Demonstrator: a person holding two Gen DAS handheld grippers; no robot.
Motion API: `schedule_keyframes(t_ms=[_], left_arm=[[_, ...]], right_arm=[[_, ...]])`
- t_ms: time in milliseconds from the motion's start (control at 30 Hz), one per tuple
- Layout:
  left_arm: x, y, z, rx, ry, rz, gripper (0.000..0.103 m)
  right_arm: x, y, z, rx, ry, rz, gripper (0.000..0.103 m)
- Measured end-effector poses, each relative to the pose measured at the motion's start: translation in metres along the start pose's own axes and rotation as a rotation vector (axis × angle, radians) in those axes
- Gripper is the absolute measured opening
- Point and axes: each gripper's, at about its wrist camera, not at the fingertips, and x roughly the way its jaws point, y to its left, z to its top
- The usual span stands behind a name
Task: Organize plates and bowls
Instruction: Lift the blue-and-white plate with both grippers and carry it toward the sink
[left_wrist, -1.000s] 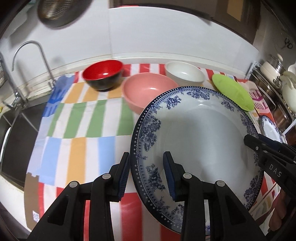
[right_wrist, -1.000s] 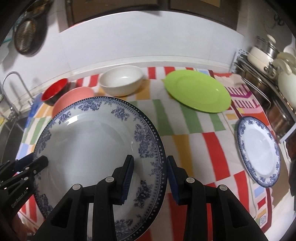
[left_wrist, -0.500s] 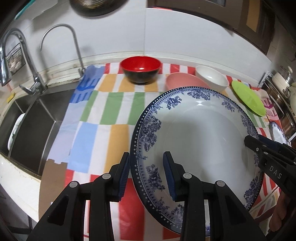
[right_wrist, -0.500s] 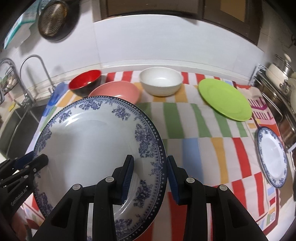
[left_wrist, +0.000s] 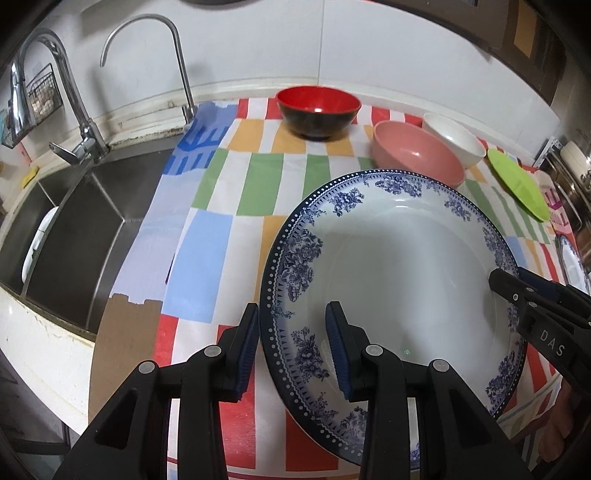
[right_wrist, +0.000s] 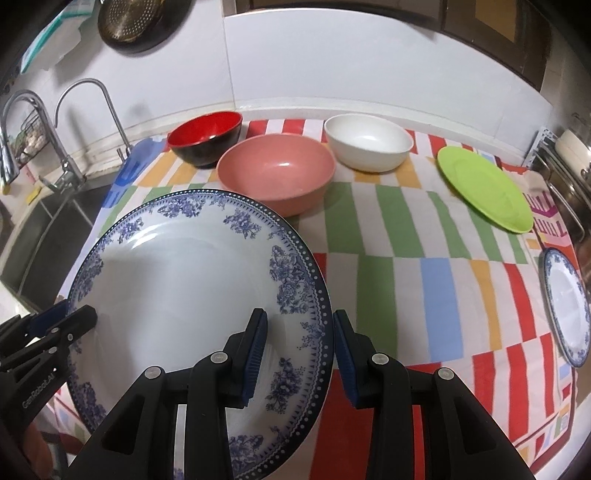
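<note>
Both grippers hold a large blue-and-white floral plate (left_wrist: 399, 266) above the striped cloth. My left gripper (left_wrist: 291, 347) is shut on its left rim, my right gripper (right_wrist: 299, 350) on its right rim (right_wrist: 184, 288). A red-and-black bowl (right_wrist: 207, 136), a pink bowl (right_wrist: 277, 177) and a white bowl (right_wrist: 367, 146) stand in a row at the back. A green plate (right_wrist: 484, 188) lies at the right. A small blue-and-white plate (right_wrist: 569, 314) lies at the far right edge.
The striped cloth (left_wrist: 236, 192) covers the counter. A steel sink (left_wrist: 74, 229) with two taps (left_wrist: 177, 55) lies at the left, with a white dish (left_wrist: 37, 251) inside. A rack with pots (right_wrist: 569, 155) stands at the right. A strainer (right_wrist: 136, 22) hangs on the wall.
Both grippers have carried the large plate leftward toward the sink side. The sink and taps have come into fuller view. The grip on the plate has not changed.
</note>
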Motion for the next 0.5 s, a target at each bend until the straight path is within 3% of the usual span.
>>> schedule_keyframes(t_ms=[500], left_arm=[[0.033,0.001,-0.006,0.0,0.066,0.01,0.036]], right_arm=[[0.029,0.005,-0.001,0.003,0.09,0.003,0.037]])
